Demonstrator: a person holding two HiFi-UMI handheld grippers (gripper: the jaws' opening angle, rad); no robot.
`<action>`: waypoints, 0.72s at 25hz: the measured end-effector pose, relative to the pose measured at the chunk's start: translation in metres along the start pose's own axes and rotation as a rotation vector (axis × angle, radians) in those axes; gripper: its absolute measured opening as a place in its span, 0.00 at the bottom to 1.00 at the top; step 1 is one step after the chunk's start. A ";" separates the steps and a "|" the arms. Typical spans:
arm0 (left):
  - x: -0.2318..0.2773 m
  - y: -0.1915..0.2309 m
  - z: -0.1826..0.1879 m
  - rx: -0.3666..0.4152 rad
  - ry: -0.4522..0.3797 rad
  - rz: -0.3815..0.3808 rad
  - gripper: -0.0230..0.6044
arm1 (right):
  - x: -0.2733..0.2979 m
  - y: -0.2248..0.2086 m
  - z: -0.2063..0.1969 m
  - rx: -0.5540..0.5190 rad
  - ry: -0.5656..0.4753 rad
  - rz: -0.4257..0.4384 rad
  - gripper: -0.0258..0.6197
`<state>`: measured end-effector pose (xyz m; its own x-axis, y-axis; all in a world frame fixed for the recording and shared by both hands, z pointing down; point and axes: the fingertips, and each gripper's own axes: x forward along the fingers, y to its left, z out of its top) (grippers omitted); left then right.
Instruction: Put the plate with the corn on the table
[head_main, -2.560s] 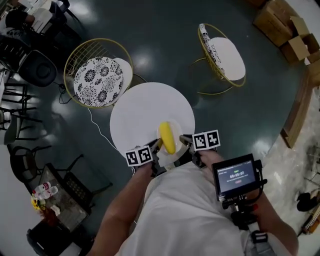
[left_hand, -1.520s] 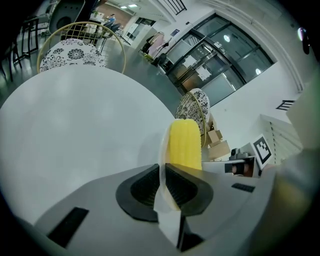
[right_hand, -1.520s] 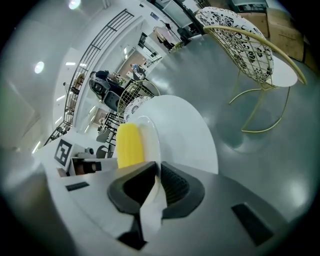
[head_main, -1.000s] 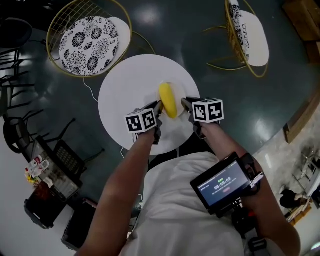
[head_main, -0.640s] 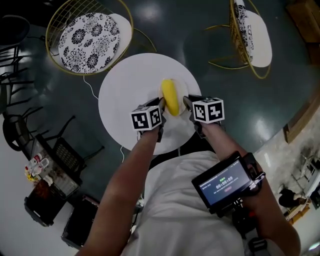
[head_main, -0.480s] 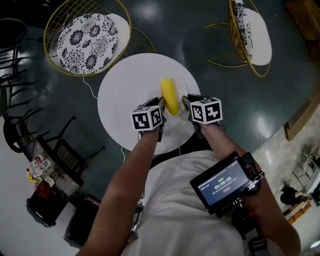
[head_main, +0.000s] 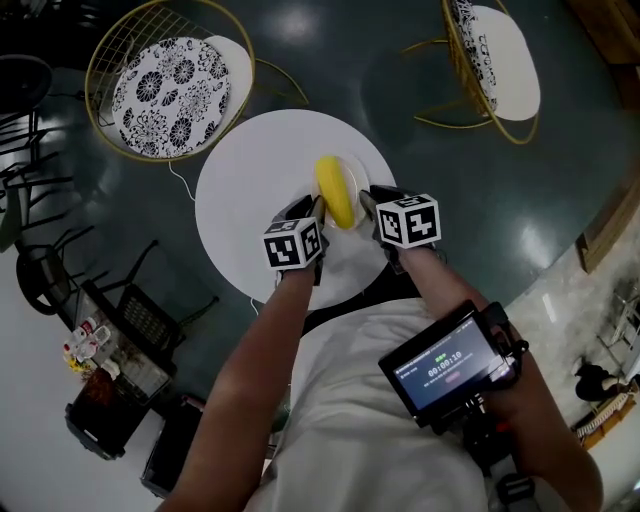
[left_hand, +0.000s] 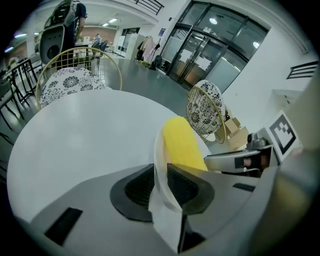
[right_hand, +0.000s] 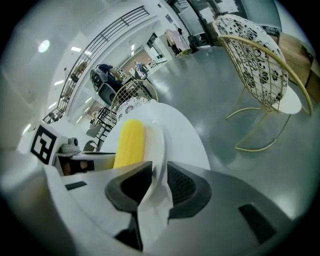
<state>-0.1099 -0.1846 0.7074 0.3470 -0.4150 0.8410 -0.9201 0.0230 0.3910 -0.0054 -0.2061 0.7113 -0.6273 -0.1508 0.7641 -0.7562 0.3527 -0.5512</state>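
Since a moment ago, the plate (head_main: 355, 180) with the corn (head_main: 334, 192) has gone from the near edge of the counter (head_main: 250, 190) to further in, over its right half.

The round white counter is big and bare, so nothing stands in the way. Two wire chairs, one with a flower cushion (head_main: 170, 85) and one off to the right (head_main: 495, 55), stand well apart from the plate.

I think the plate is hard, smooth and thin, and it could crack if it dropped. Its rim is the best place to hold it, one side each. I cannot tell if it touches the counter yet.

The yellow corn lies loose on top, and I think it could roll off if the plate tips.

The left tool (head_main: 316, 210) is pinching the left rim, and the right tool (head_main: 366, 202) is pinching the right rim.
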 end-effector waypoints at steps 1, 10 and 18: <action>-0.001 0.001 0.000 0.000 -0.005 0.004 0.13 | -0.001 -0.001 0.000 0.028 -0.010 0.006 0.15; -0.030 0.021 -0.010 -0.004 -0.054 0.040 0.13 | -0.017 -0.005 -0.002 0.071 -0.100 0.014 0.15; -0.039 0.009 -0.027 -0.009 -0.078 0.046 0.06 | -0.028 -0.020 -0.002 0.060 -0.130 0.007 0.10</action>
<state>-0.1269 -0.1438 0.6877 0.2888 -0.4833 0.8264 -0.9329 0.0518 0.3564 0.0277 -0.2067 0.7020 -0.6484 -0.2679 0.7126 -0.7591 0.2987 -0.5784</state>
